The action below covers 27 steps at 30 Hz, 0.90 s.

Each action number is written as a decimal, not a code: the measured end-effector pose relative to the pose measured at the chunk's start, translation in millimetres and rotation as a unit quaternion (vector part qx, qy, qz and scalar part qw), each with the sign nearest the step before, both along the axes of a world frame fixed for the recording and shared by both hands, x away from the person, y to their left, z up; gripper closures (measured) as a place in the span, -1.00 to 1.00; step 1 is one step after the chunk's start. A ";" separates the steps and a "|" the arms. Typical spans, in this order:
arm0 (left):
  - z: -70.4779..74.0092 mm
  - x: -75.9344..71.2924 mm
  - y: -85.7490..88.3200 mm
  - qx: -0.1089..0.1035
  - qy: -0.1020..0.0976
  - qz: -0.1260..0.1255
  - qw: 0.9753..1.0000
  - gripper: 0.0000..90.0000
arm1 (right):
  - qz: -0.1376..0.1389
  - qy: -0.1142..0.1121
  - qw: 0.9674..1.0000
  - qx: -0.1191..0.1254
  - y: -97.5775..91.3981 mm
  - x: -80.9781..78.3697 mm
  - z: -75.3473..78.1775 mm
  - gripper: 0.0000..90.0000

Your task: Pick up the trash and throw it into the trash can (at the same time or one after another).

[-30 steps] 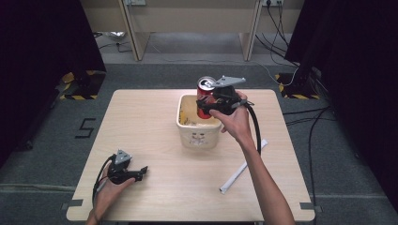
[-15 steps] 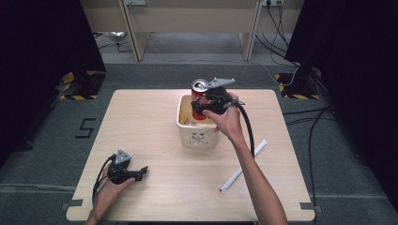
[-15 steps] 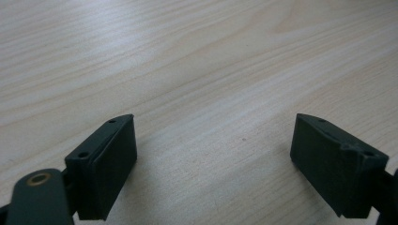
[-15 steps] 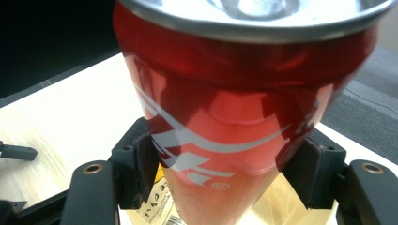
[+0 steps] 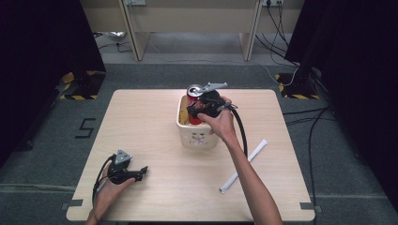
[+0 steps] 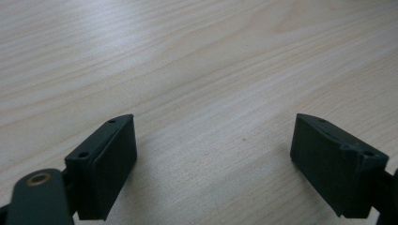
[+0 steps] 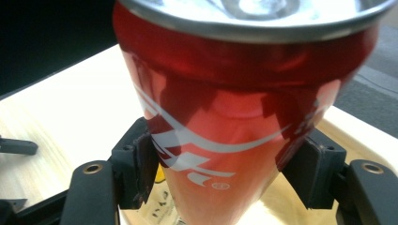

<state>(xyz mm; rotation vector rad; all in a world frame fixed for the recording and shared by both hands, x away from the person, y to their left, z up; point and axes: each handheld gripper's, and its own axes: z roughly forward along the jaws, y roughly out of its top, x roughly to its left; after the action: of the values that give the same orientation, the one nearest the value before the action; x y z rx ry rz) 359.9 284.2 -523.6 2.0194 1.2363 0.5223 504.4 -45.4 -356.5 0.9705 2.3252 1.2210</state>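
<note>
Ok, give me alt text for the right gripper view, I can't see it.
A red can, upright with its silver top near the upper edge, sits clamped between the right tongs. Below it is the pale rim of a tub, with the wooden table at left.

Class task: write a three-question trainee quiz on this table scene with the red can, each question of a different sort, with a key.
1. True or false: the right tongs grip the red can by its sides.
2. The can is held over which thing? A) the white tube B) the cream bin C) bare table
3. Fill in: the left tongs have jaws that stand ____, with nothing between them.

Key: 1 true; 2 B; 3 open.
</note>
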 end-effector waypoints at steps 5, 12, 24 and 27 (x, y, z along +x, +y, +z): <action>0.0 0.0 0.0 0.000 0.000 0.000 1.000 -0.69 | 0.008 0.007 1.000 0.000 6.6 -0.6 -6.1 -0.25; -0.2 0.0 -0.1 0.000 -0.001 0.000 1.000 -0.69 | 0.013 0.016 1.000 -0.004 12.8 -0.9 -13.9 -0.25; -0.1 0.0 -0.1 0.000 -0.001 0.000 1.000 -0.69 | 0.007 0.022 1.000 -0.013 15.5 -2.6 -20.9 -0.25; 0.0 0.0 0.1 0.000 0.000 -0.001 1.000 -0.69 | 0.009 0.021 1.000 -0.012 15.5 -2.6 -23.1 -0.26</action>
<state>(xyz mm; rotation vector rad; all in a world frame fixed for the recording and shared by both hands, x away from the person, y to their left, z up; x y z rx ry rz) 359.9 284.3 -523.5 2.0210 1.2355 0.5211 501.7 -29.9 -379.6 0.9783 2.3798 1.1873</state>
